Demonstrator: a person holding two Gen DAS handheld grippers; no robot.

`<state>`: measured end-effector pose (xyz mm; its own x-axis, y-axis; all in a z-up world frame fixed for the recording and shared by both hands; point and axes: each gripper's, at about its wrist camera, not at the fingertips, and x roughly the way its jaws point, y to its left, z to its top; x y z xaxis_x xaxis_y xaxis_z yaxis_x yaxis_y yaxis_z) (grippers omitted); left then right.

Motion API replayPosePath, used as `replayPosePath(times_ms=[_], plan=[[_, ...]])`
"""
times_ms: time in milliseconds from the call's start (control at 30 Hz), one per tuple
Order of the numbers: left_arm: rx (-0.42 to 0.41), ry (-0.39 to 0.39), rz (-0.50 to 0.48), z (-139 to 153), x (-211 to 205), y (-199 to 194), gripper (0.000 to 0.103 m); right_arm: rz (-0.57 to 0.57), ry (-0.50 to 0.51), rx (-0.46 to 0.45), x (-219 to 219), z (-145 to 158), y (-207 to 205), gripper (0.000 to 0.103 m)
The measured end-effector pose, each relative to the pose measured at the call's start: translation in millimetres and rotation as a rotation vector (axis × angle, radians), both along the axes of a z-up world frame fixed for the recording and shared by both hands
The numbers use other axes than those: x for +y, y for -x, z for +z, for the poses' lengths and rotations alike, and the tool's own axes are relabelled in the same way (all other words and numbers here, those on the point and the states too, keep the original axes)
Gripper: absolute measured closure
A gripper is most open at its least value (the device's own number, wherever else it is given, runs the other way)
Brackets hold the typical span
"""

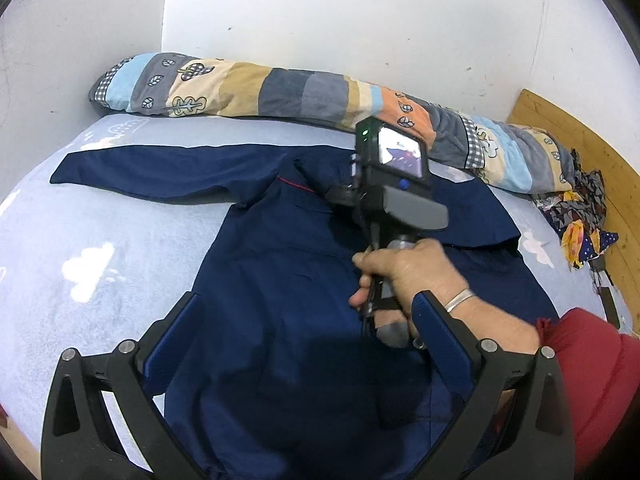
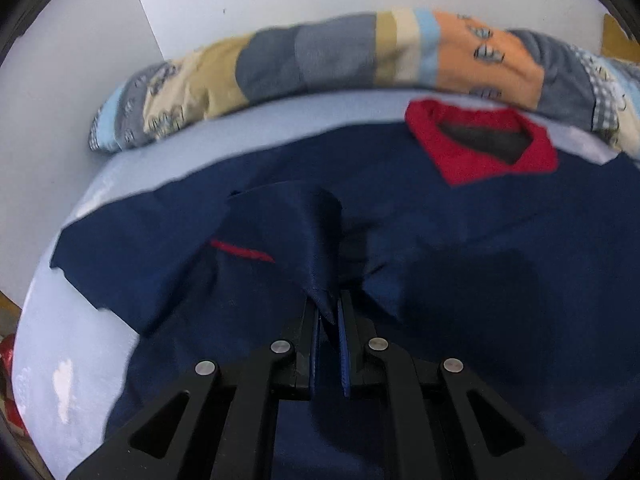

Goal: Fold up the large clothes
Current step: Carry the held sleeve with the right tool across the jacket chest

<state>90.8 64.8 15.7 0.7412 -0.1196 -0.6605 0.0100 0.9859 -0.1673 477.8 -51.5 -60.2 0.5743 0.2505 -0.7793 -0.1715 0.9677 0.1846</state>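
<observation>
The right gripper point(image 2: 328, 312) has a peak of navy cloth between its narrowly parted jaws, a tented fold of the jacket point(image 2: 440, 264); motion blur leaves it unclear whether the pads press on the cloth or have let it go. The fold rises ahead of the jaws and a little to the left, with the red collar point(image 2: 480, 148) farther off to the upper right. The left gripper point(image 1: 304, 340) hovers low over the jacket's lower body, jaws spread wide and gripping nothing. The right hand point(image 1: 408, 276) on its handle sits just ahead of it.

The jacket lies flat on the bed point(image 1: 80, 240), its long axis running from near the left gripper away toward the collar, one sleeve point(image 1: 140, 176) stretched far out to the left. That sleeve looks the likelier part to be folded in next, and the right gripper is the nearer to its shoulder.

A pale blue sheet covers the bed. A rolled patchwork quilt point(image 1: 280, 88) lies along the white wall point(image 1: 360, 20), with a wooden headboard point(image 1: 580, 140) to the right.
</observation>
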Motion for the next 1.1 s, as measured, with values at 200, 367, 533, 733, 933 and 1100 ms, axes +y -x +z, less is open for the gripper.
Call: replayPosePath(times_ms=[200,367,533,733,933,1100], plan=[[0.000,0.009,0.008,1,1,3,0.000,0.167,-0.059,0.056,6,17,17,0.052],[0.001,0.019,0.015,0,4,4,0.000,0.161,-0.231,-0.087,-70,78,45,0.054],[0.002,0.020,-0.003,0,-1,1,0.000,-0.246,-0.084,-0.210,-222,113,39,0.054],[-0.009,-0.035,-0.050,-1,-28,-4,0.000,-0.590,0.026,-0.067,-349,76,19,0.074],[0.018,-0.045,-0.073,-8,-48,-14,0.000,-0.294,0.070,0.151,-310,7,-15,0.077],[-0.005,-0.104,-0.085,-9,-57,-9,0.000,-0.387,0.233,0.109,-315,46,-11,0.075]])
